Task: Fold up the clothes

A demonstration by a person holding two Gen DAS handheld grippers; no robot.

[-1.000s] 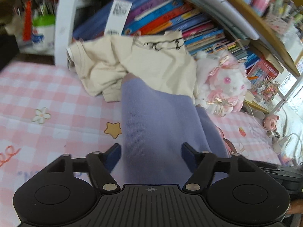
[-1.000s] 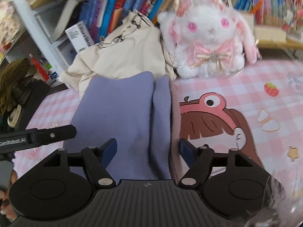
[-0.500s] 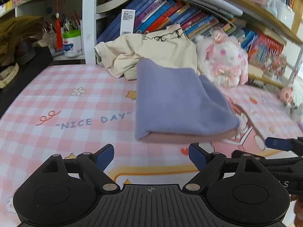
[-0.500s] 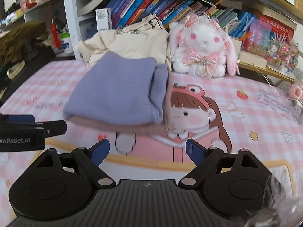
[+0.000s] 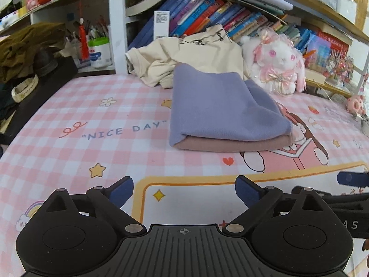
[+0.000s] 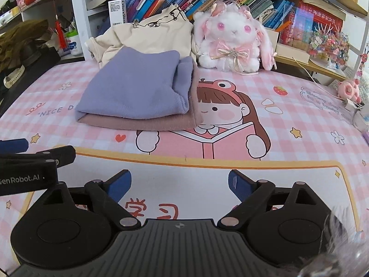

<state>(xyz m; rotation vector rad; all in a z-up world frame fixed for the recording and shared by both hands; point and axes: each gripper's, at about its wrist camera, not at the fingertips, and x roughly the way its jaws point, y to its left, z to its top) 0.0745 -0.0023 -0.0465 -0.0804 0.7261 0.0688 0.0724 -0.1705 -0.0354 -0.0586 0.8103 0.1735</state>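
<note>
A folded lavender garment (image 5: 221, 108) (image 6: 138, 90) lies on a folded dusty-pink one (image 5: 230, 145) (image 6: 143, 122), stacked on the pink checked mat (image 5: 96, 120) (image 6: 288, 115). Behind the stack a cream garment (image 5: 191, 57) (image 6: 147, 32) lies crumpled against the bookshelf. My left gripper (image 5: 184, 190) hangs open near the mat's front, well short of the stack, with nothing between its fingers. My right gripper (image 6: 180, 183) is open too, level with it and just to its right. Each gripper's side shows at the edge of the other's view.
A white and pink plush rabbit (image 5: 274, 62) (image 6: 233, 41) sits right of the clothes. Books fill the shelf (image 5: 207, 16) behind. A dark bag with olive cloth (image 5: 27, 53) lies at the left edge. A small pink toy (image 6: 348, 90) sits at the right.
Both grippers have pulled back from over the lavender garment toward the mat's front edge. The folded stack now lies free, far ahead of them.
</note>
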